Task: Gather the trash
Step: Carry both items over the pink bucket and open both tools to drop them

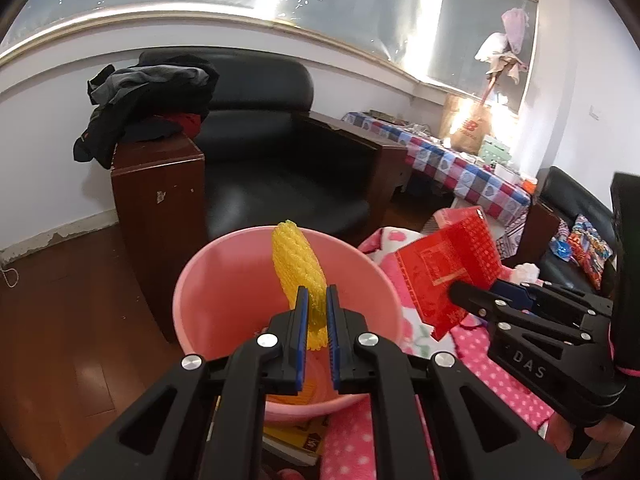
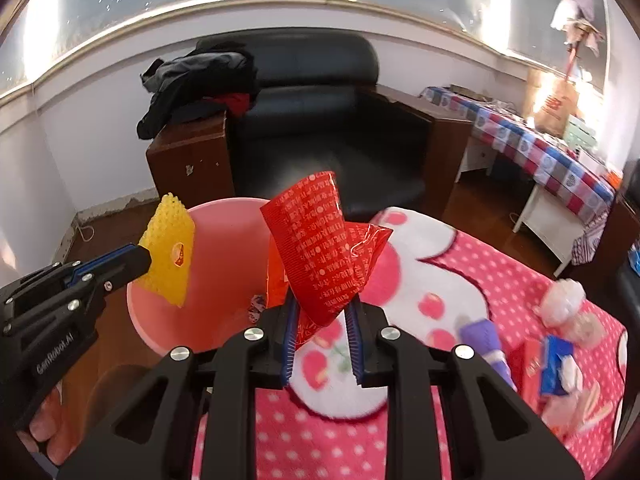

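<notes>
The left gripper (image 1: 317, 312) has its jaws drawn narrow, clamped on a yellow foam net sleeve (image 1: 298, 268) that stands up between the blue pads. It holds the sleeve over the mouth of a pink plastic basin (image 1: 208, 292), which sits at the near left edge of a pink polka-dot blanket (image 1: 480, 352). From the right wrist view, the same sleeve (image 2: 170, 256) hangs above the basin's left rim (image 2: 224, 208), with a hand visible under the gripper handle at lower left.

The right gripper (image 2: 322, 320) is also nearly closed, pinching the lower end of a crumpled red plastic wrapper (image 2: 320, 248) printed with white text. The wrapper is raised just right of the basin, above the blanket. In the left wrist view the wrapper (image 1: 448, 268) is beside the basin's right rim, off the blanket.

Farther right on the blanket (image 2: 500, 264) lies more litter: a purple tube (image 2: 484, 340), a blue and red packet (image 2: 554, 364) and crumpled clear plastic (image 2: 568, 300), all blurred.

Beyond the basin stands a black leather armchair (image 1: 280, 140) with dark clothes (image 1: 140, 100) heaped on its left arm
</notes>
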The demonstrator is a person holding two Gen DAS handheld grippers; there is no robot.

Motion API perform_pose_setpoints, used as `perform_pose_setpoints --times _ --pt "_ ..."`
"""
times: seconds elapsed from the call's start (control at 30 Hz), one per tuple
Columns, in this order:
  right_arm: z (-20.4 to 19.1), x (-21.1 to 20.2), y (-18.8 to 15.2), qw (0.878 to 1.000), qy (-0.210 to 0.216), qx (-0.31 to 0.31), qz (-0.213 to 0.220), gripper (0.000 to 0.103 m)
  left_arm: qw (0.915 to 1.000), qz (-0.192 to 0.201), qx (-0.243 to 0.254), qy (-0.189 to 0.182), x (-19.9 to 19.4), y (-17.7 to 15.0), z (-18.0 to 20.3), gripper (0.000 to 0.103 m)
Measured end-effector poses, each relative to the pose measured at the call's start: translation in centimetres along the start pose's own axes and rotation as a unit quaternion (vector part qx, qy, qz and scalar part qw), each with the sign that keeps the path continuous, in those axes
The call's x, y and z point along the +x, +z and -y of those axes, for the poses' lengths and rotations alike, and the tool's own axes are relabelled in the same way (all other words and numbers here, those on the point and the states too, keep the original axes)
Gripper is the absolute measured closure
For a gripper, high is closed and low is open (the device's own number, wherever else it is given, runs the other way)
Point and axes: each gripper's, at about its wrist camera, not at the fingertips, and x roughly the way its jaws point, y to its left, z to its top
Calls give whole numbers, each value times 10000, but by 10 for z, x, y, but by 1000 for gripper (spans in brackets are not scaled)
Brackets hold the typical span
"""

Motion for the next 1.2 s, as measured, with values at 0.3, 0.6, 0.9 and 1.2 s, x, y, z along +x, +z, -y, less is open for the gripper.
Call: perform_pose_setpoints --times 0.3,0.6,0.9,1.2 --pt "-21 38 6 9993 18 -229 -288 80 9995 -281 28 155 27 -2 -9 95" --pt "-21 57 0 9980 -22 -289 -562 80 9984 -554 56 107 48 -7 -6 95" --pt "-24 63 2 9968 183 -376 -679 73 9976 -674 63 113 55 -8 -7 94" --pt "-26 54 3 9971 308 -411 -558 64 9977 -632 -216 118 49 -9 -20 62"
